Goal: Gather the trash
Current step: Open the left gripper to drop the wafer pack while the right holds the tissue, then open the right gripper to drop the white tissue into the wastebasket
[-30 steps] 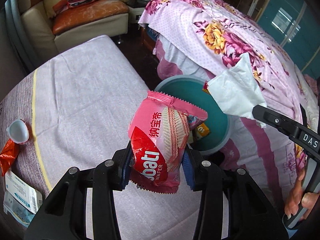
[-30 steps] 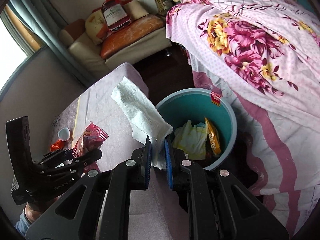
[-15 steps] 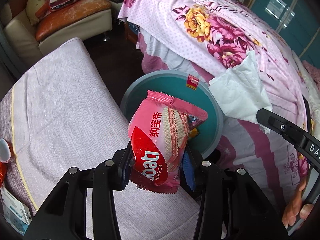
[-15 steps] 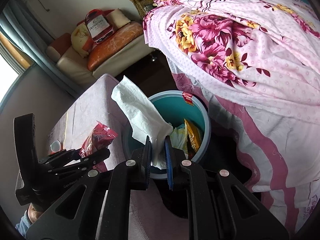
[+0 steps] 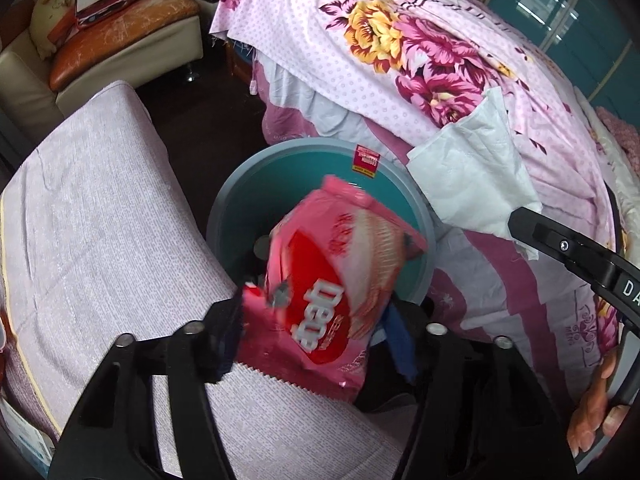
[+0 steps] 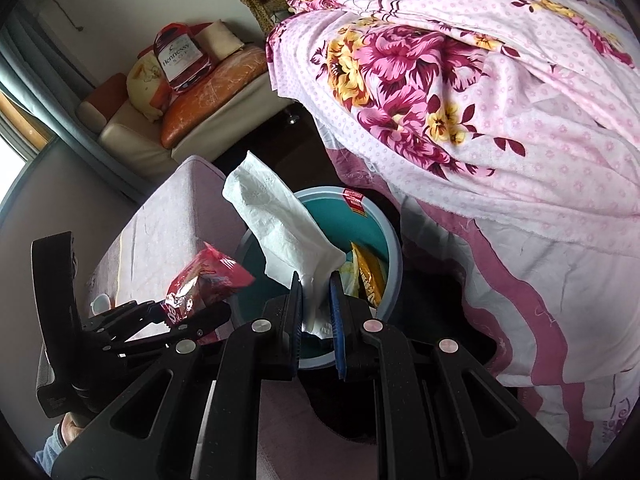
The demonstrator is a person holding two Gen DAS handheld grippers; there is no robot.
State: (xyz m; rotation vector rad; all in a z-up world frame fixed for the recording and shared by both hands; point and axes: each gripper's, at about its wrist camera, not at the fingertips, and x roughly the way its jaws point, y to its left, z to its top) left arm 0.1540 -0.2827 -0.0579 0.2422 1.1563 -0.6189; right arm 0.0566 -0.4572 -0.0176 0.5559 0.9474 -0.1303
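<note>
Pink-and-red foil wafer wrapper (image 5: 336,280) over round teal plastic bin (image 5: 240,208), slipping from left gripper (image 5: 316,336), jaws just opened wide. Right gripper (image 6: 316,312) pinches crumpled white tissue (image 6: 280,220); advise centring over bin before release.

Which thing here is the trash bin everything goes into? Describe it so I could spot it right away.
Find the big bed draped in a pink flowered sheet. On the dark floor between it and the low lilac-covered bench stands the trash bin: a round tub, teal inside, pale grey-blue rim. A small red sticker on its inner wall marks it out.
</note>
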